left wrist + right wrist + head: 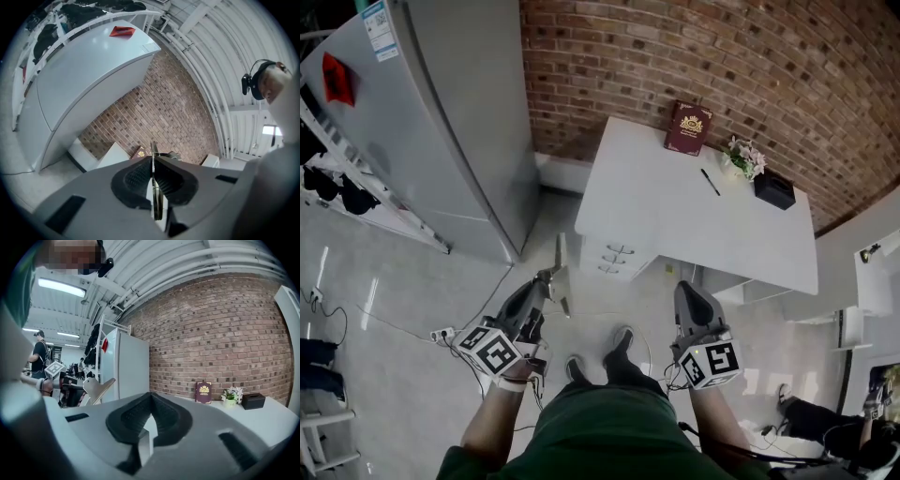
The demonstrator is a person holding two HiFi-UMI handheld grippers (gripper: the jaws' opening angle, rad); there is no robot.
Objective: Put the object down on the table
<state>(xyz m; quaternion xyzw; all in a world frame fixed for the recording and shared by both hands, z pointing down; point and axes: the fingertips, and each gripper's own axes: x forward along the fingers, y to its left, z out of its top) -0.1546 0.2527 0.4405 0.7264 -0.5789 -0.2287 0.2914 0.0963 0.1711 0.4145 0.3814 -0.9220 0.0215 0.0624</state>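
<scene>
My left gripper (546, 284) is shut on a thin flat grey piece (560, 268), held edge-on between the pads (140, 178), with its tip sticking out past the jaws. In the right gripper view that flat piece (97, 389) shows as a pale pointed blade at the left. My right gripper (686, 292) is shut, pads meeting at the tip (151, 394) with nothing between them. Both grippers hang over the floor, short of the white table (675, 220), which stands ahead against the brick wall.
On the table lie a maroon book (688, 127), a pen (710, 181), a small flower pot (744, 157) and a black box (774, 188). Drawers (614, 258) sit under its near corner. A grey fridge (441, 122) stands left. Cables and a power strip (442, 333) lie on the floor.
</scene>
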